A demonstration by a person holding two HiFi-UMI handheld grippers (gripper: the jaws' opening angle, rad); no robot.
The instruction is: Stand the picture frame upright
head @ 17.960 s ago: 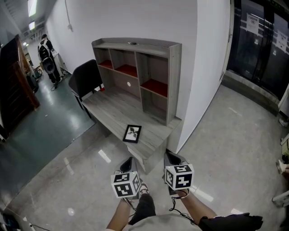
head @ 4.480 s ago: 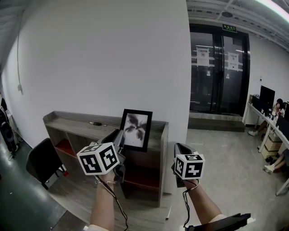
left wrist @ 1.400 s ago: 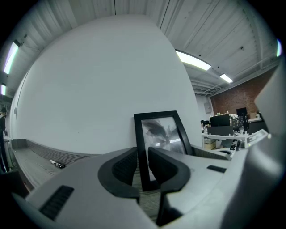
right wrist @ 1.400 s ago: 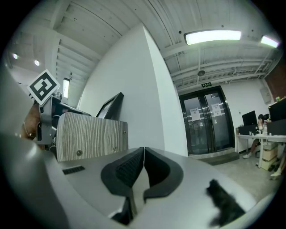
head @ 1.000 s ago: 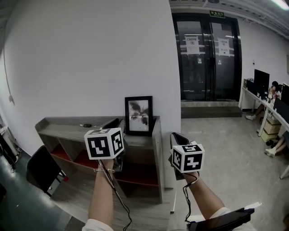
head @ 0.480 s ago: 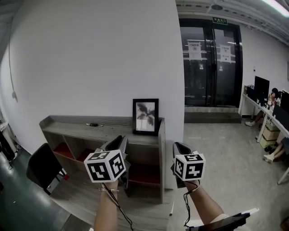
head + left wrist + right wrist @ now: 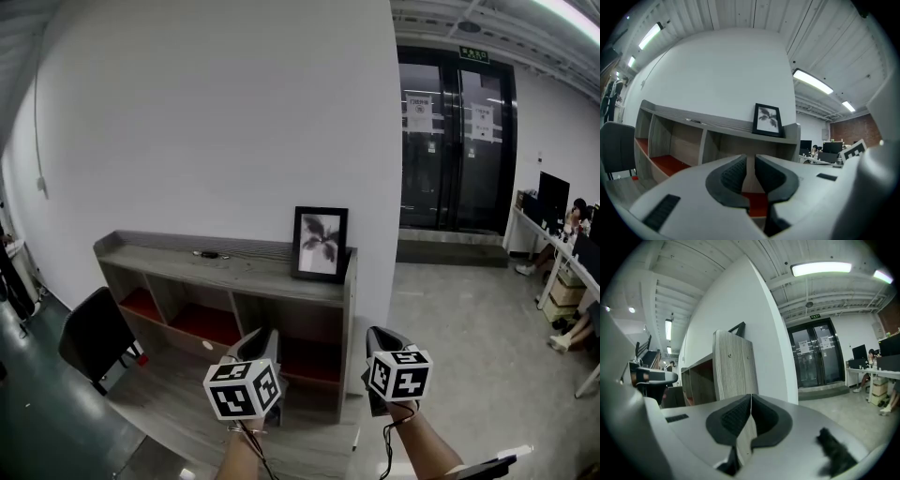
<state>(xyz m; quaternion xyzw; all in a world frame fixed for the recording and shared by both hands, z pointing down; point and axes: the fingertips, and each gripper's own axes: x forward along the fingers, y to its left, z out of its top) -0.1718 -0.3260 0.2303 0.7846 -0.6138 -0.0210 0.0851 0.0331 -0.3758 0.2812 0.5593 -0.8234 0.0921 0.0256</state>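
Observation:
The black picture frame (image 7: 321,245) with a leaf print stands upright on the right end of the grey shelf unit's top (image 7: 187,264), its back to the white wall. It also shows in the left gripper view (image 7: 768,120). In the right gripper view only its dark edge (image 7: 738,328) peeks over the shelf's side panel. My left gripper (image 7: 261,342) hangs below and in front of the shelf. Its pads (image 7: 733,171) stand a narrow gap apart with nothing between them, and its jaws have just been closing a little. My right gripper (image 7: 380,342) is beside it, pads pressed together and empty.
A small dark object (image 7: 211,253) lies on the shelf top left of the frame. A black chair (image 7: 94,342) stands at the desk's left. Dark glass doors (image 7: 455,150) are at the right, and a person sits at desks (image 7: 574,217) far right.
Both grippers have dropped lower and drawn back from the frame. The frame stays standing alone on the shelf top.

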